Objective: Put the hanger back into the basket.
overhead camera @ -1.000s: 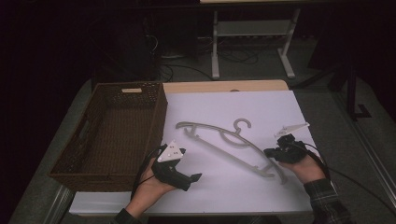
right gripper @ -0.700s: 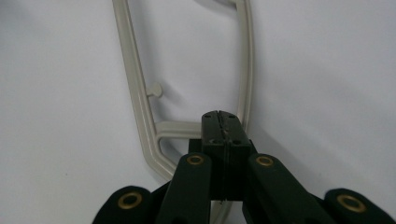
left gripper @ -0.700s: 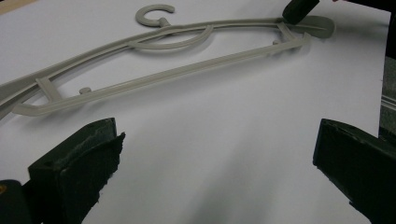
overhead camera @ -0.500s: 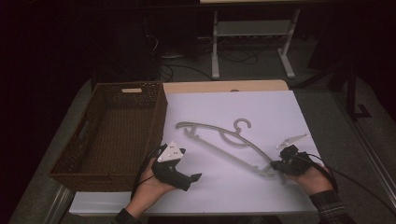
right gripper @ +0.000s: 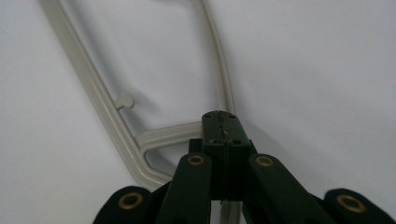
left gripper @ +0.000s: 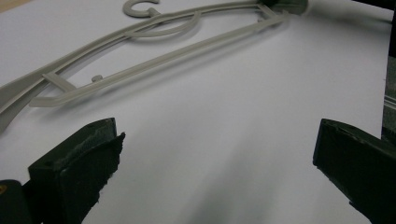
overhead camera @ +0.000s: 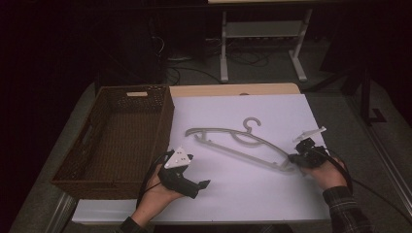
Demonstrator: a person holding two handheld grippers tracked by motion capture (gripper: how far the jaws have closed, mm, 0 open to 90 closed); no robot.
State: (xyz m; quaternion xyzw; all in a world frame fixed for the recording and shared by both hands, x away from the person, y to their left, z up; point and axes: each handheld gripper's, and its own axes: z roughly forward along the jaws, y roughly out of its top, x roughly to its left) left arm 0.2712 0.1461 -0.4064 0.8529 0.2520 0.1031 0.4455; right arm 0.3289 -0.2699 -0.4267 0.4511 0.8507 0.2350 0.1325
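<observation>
**Grey hanger pinched at one end on the white table**

Darkness surrounds the white-topped table (overhead camera: 252, 194), with metal stand legs and cables on the floor beyond it. We hold our left gripper (overhead camera: 206, 184) low over the near part of the white surface, its grey three-cornered plate on top. In the left gripper view (left gripper: 215, 158) its two black jaws stand wide apart with bare table between them, gripping nothing.

Ahead of those open jaws and off to their left lies the pale grey plastic clothes hanger (overhead camera: 240, 143), flat on the table, its hook pointing away from us. In the left gripper view the hanger (left gripper: 154, 51) runs across the top, well clear of the jaw pads.

Our right gripper (overhead camera: 293, 159) meets the hanger's near right end. In the right gripper view (right gripper: 223, 125) its jaws are pressed together, closed on the hanger (right gripper: 100, 100) at the corner where the shoulder arm meets the lower bar; the two bars run away from the jaws up the frame.

To the outer side of the left gripper, just beside it, sits a dark brown woven wicker basket (overhead camera: 73, 170) with a rectangular shape, resting on the table's left part.
</observation>
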